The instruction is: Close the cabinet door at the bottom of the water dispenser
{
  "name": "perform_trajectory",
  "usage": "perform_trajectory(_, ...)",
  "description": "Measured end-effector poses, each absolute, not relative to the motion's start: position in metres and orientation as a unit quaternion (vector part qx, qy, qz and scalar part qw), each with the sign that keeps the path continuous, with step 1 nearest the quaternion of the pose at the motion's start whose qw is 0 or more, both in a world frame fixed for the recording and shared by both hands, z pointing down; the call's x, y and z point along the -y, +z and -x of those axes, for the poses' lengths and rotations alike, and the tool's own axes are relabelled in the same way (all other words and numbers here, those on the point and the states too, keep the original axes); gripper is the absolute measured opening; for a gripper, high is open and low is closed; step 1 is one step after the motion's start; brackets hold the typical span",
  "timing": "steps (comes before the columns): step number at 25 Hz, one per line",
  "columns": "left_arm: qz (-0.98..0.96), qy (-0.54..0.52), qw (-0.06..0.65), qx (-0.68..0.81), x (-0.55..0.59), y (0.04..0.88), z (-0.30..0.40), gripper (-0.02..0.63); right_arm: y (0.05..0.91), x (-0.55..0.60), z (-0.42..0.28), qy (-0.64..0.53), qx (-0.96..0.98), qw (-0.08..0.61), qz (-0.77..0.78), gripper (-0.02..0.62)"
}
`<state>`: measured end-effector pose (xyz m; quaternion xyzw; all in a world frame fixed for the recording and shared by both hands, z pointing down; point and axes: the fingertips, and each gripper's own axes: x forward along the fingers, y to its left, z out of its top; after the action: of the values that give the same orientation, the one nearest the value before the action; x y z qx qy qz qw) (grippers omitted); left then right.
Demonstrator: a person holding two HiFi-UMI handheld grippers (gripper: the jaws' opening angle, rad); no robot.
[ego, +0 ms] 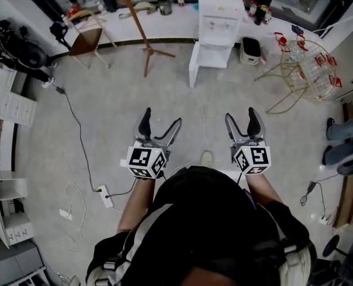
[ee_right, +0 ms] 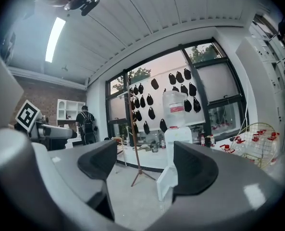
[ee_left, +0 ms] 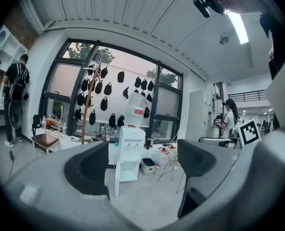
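Observation:
A white water dispenser (ego: pixel 219 16) stands against the far counter, well ahead of me across the floor. The cabinet door (ego: pixel 194 64) at its base is swung open toward its left side. My left gripper (ego: pixel 159 125) and right gripper (ego: pixel 245 123) are both held out at waist height, open and empty, far short of the dispenser. Between the jaws of the left gripper (ee_left: pixel 142 170), its view shows the dispenser (ee_left: pixel 131 150) with a bottle on top and the open door (ee_left: pixel 117 179). In the right gripper view, the right gripper (ee_right: pixel 144 170) frames the dispenser (ee_right: pixel 177 138) and its door (ee_right: pixel 165 182).
A wooden coat rack (ego: pixel 143 34) stands left of the dispenser, with a chair (ego: pixel 87 37) further left. A small white bin (ego: pixel 250 50) and a gold wire rack (ego: pixel 307 70) sit to its right. A cable (ego: pixel 81 136) and power strip (ego: pixel 106 196) lie on the floor at left.

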<state>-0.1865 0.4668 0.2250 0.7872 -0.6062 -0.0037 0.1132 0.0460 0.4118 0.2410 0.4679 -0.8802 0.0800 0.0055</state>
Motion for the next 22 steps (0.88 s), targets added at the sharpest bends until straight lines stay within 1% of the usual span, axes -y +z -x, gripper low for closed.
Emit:
perform_trajectory(6,-0.788,-0.005,0.121,0.604,-0.402,0.23,0.147,0.443,0.241,-0.354,-0.093,0.081,0.873,-0.002,-0.48,0.342)
perform_trajectory(13,-0.799,0.022,0.128,0.587,-0.359,0.232,0.1,0.443,0.245,-0.322,-0.141,0.092,0.86,-0.015,-0.501,0.342)
perform_trajectory(18,-0.802,0.036,0.126,0.583,-0.34,0.238,0.096,0.443,0.256,-0.31,-0.155,0.106,0.85,-0.017,-0.516,0.342)
perform_trajectory(22,-0.801,0.034,0.141,0.581,-0.321,0.251,0.102,0.443,0.265,-0.3,-0.159,0.106,0.844,-0.006,-0.527,0.342)
